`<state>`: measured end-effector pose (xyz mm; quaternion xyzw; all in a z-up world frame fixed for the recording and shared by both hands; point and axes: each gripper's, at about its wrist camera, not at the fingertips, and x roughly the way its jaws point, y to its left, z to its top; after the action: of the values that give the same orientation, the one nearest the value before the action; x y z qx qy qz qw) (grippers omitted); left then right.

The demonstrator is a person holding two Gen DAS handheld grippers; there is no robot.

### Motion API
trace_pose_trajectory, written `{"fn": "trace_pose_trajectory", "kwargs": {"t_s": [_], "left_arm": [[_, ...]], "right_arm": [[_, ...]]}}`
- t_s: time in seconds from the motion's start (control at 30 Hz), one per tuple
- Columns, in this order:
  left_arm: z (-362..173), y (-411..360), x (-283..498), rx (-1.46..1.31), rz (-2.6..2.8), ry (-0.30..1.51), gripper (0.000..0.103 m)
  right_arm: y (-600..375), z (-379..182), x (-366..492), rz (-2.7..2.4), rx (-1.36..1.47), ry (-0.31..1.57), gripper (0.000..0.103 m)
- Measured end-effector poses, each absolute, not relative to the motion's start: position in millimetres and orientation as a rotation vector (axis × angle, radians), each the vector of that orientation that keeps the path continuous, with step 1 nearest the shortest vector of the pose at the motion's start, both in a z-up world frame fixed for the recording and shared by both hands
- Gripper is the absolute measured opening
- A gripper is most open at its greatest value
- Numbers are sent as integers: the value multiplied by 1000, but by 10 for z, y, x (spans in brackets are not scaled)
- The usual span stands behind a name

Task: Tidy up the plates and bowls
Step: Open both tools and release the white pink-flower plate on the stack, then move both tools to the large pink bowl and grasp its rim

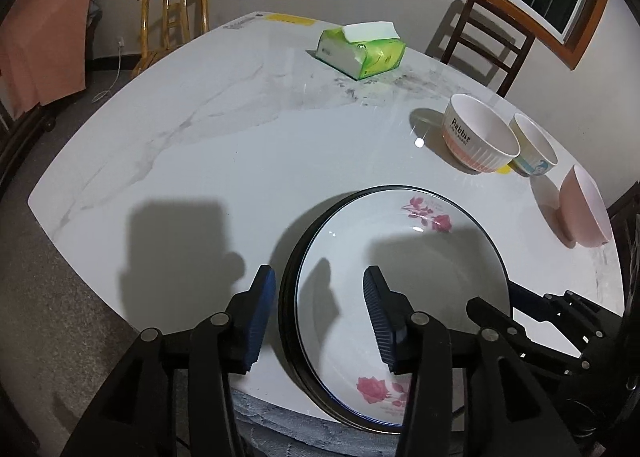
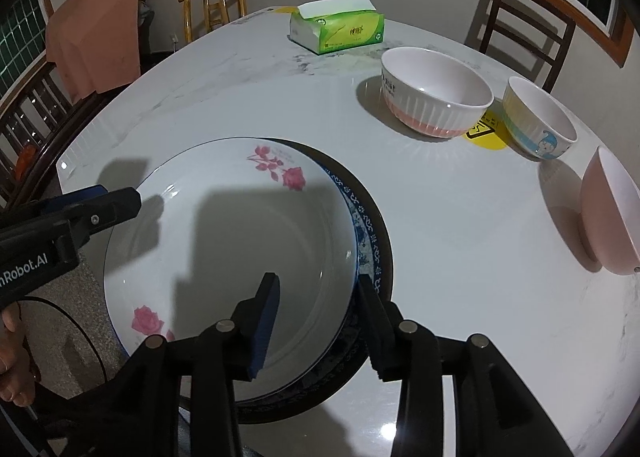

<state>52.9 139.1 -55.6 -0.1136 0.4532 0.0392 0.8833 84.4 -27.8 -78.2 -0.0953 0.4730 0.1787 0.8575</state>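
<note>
A stack of three plates sits at the table's near edge: a white rose-patterned plate [image 1: 400, 241] [image 2: 240, 225] on top, a blue-patterned plate [image 2: 366, 233] under it and a dark plate [image 2: 386, 225] at the bottom. My left gripper [image 1: 318, 273] is open and straddles the stack's left rim, its pads clear of it. My right gripper [image 2: 317, 279] is open astride the right rim in the same way. To the right stand a ribbed "Rabbit" bowl [image 1: 480, 137] [image 2: 436, 97], a cartoon bowl [image 1: 534, 149] [image 2: 540, 121] and a pink bowl [image 1: 584, 213] [image 2: 608, 213].
A green tissue pack [image 1: 362, 49] [image 2: 338, 29] lies at the far side of the marble table [image 1: 200, 137]. Wooden chairs [image 1: 176, 17] [image 2: 524, 29] stand around it. A yellow sticker [image 2: 486, 135] lies between the bowls. A person's hand [image 2: 12, 337] shows at the left.
</note>
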Motion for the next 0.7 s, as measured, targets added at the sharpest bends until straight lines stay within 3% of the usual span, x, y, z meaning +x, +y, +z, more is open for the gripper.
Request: {"fn": "trace_pose_trajectory", "kwargs": {"t_s": [0.7], "left_arm": [[-566,1044,516,-184,61,950,47]], "right_arm": [[-585,-632,738,338,-165,943,40]]}}
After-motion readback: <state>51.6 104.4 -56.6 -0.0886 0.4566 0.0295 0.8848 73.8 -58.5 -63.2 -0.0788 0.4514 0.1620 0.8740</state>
